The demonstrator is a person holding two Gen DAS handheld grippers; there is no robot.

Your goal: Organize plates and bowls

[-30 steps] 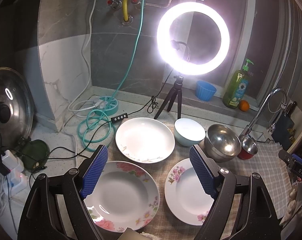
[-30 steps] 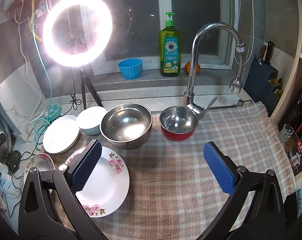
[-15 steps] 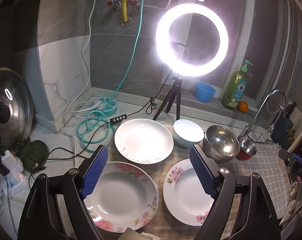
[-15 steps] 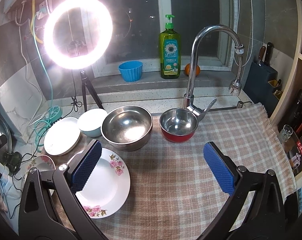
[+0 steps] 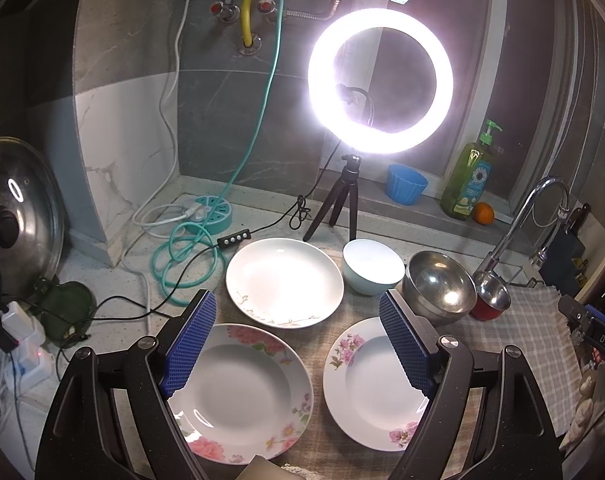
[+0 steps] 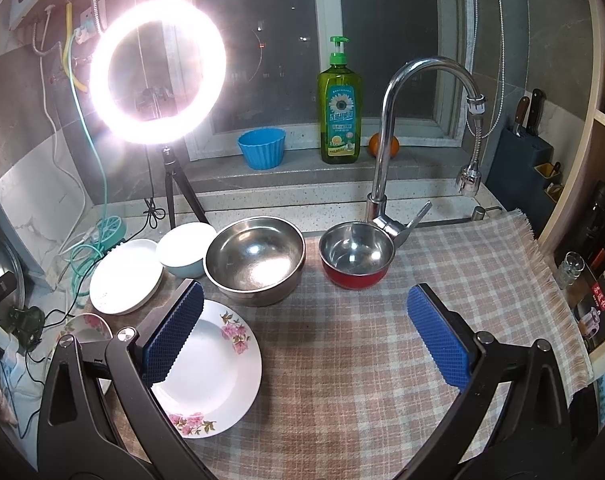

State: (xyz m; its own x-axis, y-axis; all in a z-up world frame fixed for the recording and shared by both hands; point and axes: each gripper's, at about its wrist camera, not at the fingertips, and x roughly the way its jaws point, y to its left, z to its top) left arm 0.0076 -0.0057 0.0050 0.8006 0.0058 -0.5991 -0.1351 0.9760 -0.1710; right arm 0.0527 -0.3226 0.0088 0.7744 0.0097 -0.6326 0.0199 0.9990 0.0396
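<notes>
Left wrist view: three plates and three bowls lie on the checked cloth, plates nearest, bowls in a row behind. The left gripper hovers above the two flowered plates, jaws wide apart, holding nothing. Right wrist view: the same six pieces sit left of centre; the right gripper hangs over bare cloth, jaws spread, empty.

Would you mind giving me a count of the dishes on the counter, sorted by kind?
Flower-patterned plates: 2, the larger one and the smaller one
White plate with gold sprigs: 1
Ceramic bowl, pale blue outside: 1
Steel bowls: 2, the large one and the small red-sided one
Total: 6 dishes
</notes>
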